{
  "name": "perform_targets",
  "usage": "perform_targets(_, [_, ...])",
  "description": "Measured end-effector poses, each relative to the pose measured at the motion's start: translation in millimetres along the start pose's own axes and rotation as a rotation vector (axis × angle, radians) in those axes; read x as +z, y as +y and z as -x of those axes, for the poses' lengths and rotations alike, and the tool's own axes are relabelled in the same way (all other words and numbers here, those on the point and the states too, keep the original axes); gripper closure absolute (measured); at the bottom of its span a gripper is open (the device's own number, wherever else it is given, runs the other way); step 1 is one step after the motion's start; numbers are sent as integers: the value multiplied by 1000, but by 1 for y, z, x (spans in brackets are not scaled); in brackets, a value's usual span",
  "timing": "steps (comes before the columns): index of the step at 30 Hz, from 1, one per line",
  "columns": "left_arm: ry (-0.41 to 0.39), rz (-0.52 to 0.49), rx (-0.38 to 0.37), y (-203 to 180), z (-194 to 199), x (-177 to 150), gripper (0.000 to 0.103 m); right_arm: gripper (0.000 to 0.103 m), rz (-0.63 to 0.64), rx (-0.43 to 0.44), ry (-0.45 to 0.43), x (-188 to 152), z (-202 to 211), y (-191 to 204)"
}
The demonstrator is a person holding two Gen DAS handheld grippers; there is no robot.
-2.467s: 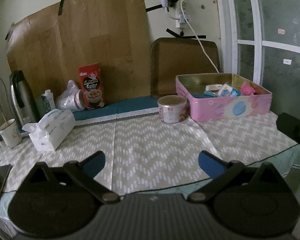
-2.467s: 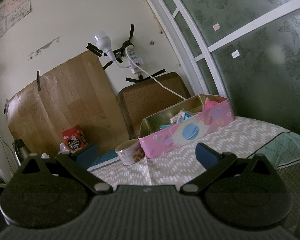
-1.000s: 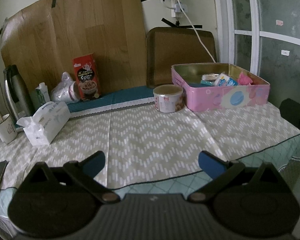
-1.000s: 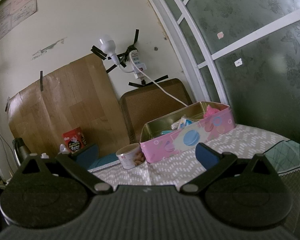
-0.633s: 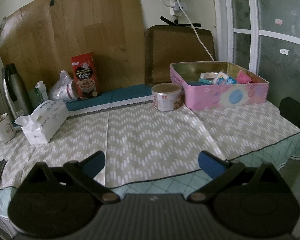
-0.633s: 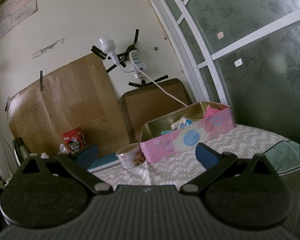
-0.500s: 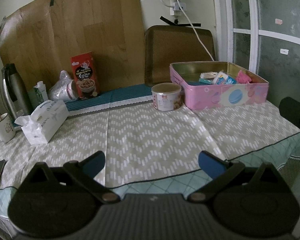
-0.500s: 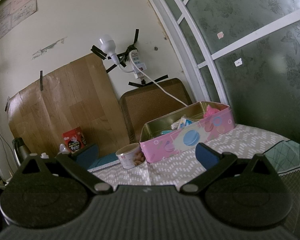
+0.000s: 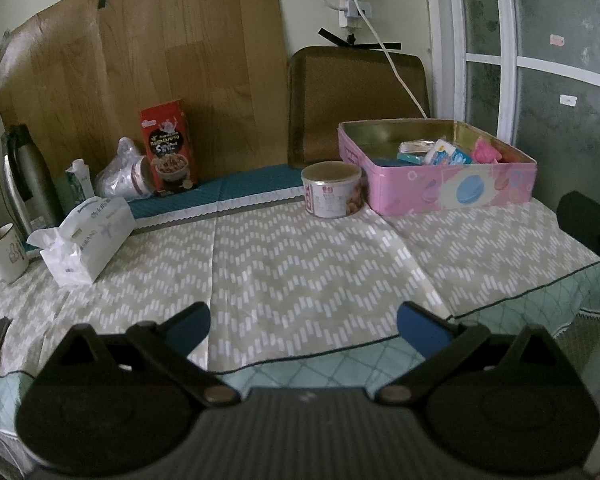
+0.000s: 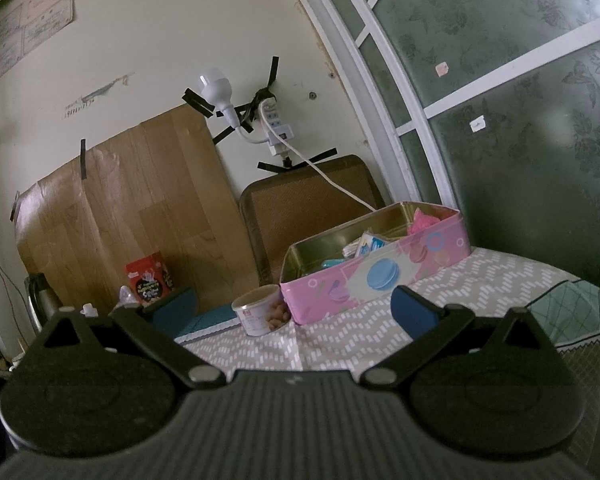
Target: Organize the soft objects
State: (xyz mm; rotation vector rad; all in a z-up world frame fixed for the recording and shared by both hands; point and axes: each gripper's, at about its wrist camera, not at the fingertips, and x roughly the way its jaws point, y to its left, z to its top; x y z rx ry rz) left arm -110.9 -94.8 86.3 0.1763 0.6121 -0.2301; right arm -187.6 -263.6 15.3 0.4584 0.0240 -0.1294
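Table (image 9: 300, 264) with the chevron cloth fills my left view. Pink tin (image 9: 452, 194) sits at its far right, small packets and a pink soft thing (image 9: 486, 152) inside. Tissue pack (image 9: 90, 240) lies far left. Left gripper (image 9: 303, 322) and right gripper (image 10: 294, 306) both gape wide, holding nothing.

A beige tablecloth (image 9: 320, 264) with a white chevron pattern and a mint-green border is shown. The tin (image 9: 448, 192) is pink, printed with pastel macarons, and gold inside. The cereal box (image 9: 169, 147) is red. The tissue pack (image 9: 88, 240) is white. Blue pads (image 9: 414, 326) are fitted to black gripper fingers.
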Motion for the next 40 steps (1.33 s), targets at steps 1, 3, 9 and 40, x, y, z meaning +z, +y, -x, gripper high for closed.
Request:
perform_targets(1, [2,-2,-2,0,-1,-1,0,0,-1,-1,0,0,0,0])
perform_targets(3, [9,-5,-6,1,-4,-2,0,0,3,-5,4,-1,-1,-1])
perform_targets(9, [48,3,-26,4,-19,-4,0,0,9,-21,32,-6,-12,-4])
perform_targets(40, [164,107,-5,57,-130,24,0,0,107,0,223,-26,-132,18])
